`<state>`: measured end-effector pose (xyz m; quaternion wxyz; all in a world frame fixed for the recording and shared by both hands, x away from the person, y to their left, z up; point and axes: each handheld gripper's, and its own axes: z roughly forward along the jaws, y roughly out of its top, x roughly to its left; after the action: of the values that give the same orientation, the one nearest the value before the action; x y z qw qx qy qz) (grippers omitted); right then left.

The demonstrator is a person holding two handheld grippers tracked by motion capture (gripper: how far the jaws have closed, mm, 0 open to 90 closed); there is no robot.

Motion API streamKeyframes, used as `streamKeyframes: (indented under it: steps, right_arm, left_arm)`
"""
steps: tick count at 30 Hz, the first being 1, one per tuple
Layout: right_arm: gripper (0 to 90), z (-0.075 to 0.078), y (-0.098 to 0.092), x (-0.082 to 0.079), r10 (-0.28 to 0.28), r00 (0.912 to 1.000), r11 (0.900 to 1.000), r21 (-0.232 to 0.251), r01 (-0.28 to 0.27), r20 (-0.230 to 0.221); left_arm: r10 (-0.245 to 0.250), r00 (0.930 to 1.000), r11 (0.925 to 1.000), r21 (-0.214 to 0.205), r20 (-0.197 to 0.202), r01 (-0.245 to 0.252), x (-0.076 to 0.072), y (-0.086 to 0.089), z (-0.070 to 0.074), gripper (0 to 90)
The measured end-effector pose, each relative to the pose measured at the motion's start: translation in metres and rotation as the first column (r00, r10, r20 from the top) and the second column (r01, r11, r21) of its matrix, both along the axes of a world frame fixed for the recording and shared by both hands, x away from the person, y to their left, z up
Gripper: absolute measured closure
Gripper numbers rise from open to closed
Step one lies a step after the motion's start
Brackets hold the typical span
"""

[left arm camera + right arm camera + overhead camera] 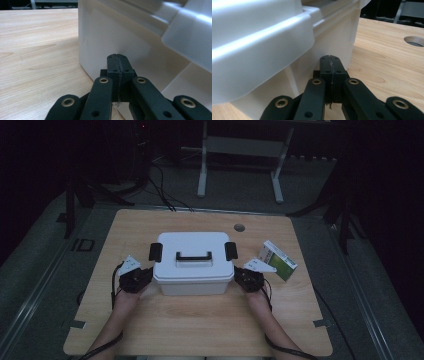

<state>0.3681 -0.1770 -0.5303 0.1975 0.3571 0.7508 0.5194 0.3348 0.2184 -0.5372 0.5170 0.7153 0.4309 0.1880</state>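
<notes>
No readable writing shows on white box (pixel 192 265) or green-white carton (pixel 278 260).

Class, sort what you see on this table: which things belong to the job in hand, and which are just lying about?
In the job:
white box
left hand-held gripper, shut beside it
right hand-held gripper, shut beside it

Lying about:
green carton

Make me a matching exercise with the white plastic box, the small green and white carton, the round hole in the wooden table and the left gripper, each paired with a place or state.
1 white plastic box
2 green and white carton
3 round hole
4 left gripper

a shut, at the box's left side
b right of the box
c between both grippers
d behind the box

Pairs: 1c, 2b, 3d, 4a
</notes>
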Motion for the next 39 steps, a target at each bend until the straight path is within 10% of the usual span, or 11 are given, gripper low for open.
streamKeyframes:
  steps: [39]
  right_arm:
    - [90.0, 0.003, -0.062, -0.077, -0.014, 0.9996, 0.9999, 0.002, 0.014, -0.026]
  left_arm:
    - [-0.167, 0.9855, 0.9857, -0.031, -0.031, 0.166, -0.05, -0.046, 0.001, 90.0]
